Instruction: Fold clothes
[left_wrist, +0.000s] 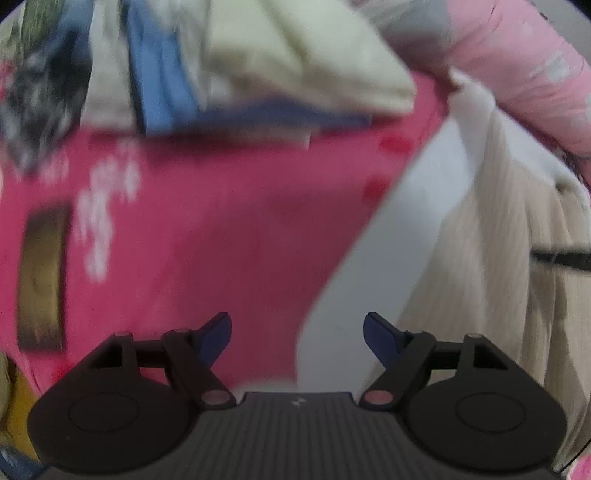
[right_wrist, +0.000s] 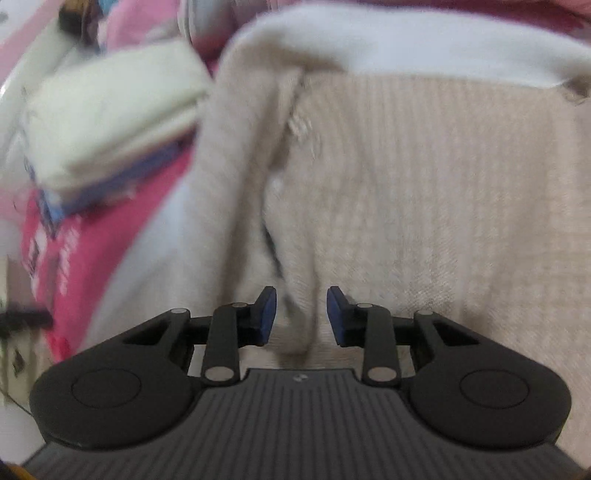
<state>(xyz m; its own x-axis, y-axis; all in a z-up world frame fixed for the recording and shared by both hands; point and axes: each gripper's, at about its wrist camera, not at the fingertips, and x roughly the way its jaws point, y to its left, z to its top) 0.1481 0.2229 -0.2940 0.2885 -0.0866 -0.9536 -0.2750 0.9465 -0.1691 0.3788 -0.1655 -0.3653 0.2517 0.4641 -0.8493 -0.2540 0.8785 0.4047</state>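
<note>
Lying rumpled below the right gripper (right_wrist: 301, 317), the beige ribbed garment (right_wrist: 424, 206) sends a fold up between its partly open jaws, pads not pressing. Beside it, the left gripper (left_wrist: 297, 338) hangs wide open, empty, over a pink garment (left_wrist: 221, 229); a folded stack (left_wrist: 280, 62) lies beyond.

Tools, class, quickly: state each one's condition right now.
Left tool: open, holding nothing, above the pink garment.
Right tool: open; a beige garment fold lies between the pads, not pressed.
</note>
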